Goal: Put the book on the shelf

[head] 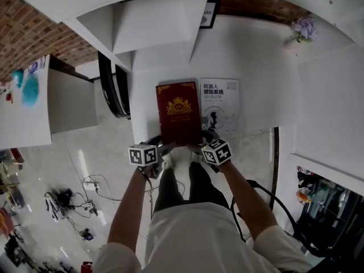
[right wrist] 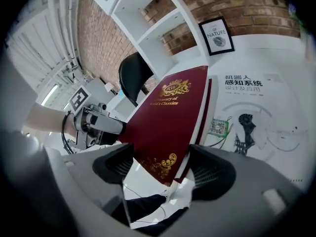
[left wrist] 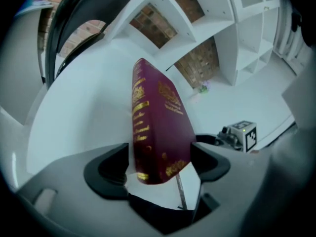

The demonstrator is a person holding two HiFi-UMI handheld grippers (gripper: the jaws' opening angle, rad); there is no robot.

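A dark red book (head: pixel 178 112) with gold print lies flat on the white table (head: pixel 256 73), its near end at the table's front edge. Both grippers stand at that near end. My left gripper (head: pixel 162 148) is at the book's near left corner and my right gripper (head: pixel 200 147) at its near right corner. In the left gripper view the book (left wrist: pixel 155 127) fills the gap of the left gripper (left wrist: pixel 160 159), spine toward the camera. In the right gripper view the book's cover (right wrist: pixel 168 117) runs between the wide jaws of the right gripper (right wrist: pixel 162 164). Neither grip visibly presses.
A white booklet (head: pixel 220 104) with black print lies right of the book. White shelf compartments (head: pixel 151 21) rise at the table's far left, and a framed print (head: pixel 208 15) leans on the brick wall. A black chair (head: pixel 114 84) stands left of the table. Purple flowers (head: pixel 304 28) sit far right.
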